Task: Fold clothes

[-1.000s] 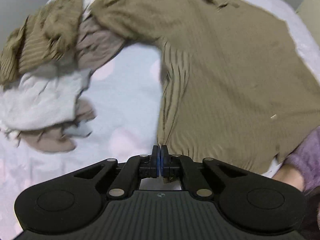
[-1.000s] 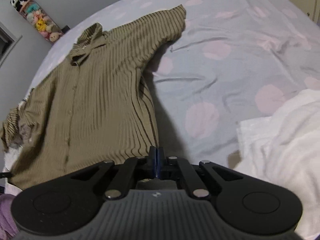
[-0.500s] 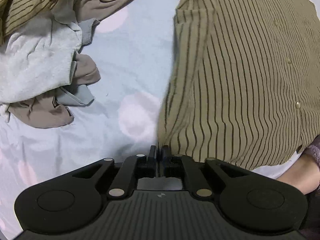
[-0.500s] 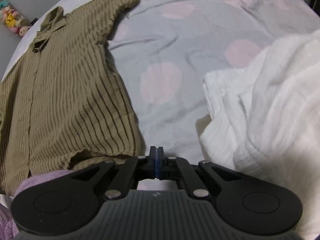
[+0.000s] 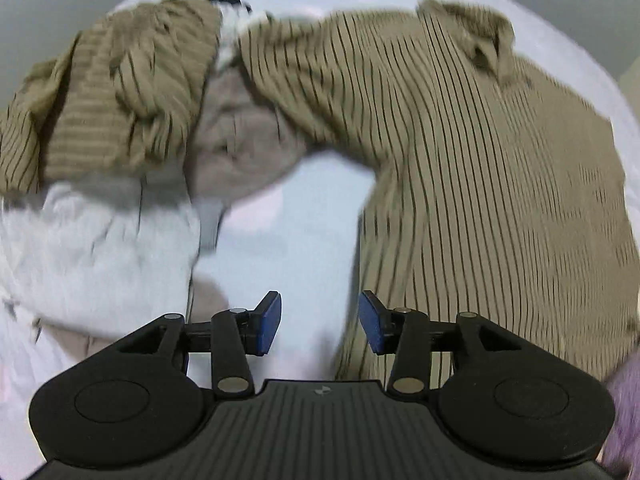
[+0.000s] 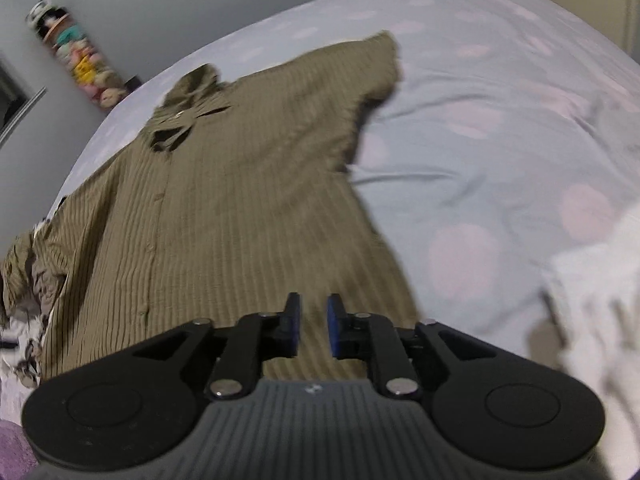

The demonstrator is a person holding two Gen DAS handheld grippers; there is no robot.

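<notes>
Striped shirt (image 6: 224,216) flat under right hand-held gripper (image 6: 313,330) | both just parted, empty | left hand-held gripper (image 5: 319,322) beside hem

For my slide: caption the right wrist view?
Open right gripper above striped olive shirt spread on dotted bedsheet.

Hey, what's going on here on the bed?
A person is folding clothes with a hand-held gripper in each hand. The striped olive shirt lies spread flat on the bedsheet. The left gripper and right gripper have just been opening, with nothing between them. A heap of unfolded clothes waits beside the shirt.
</notes>
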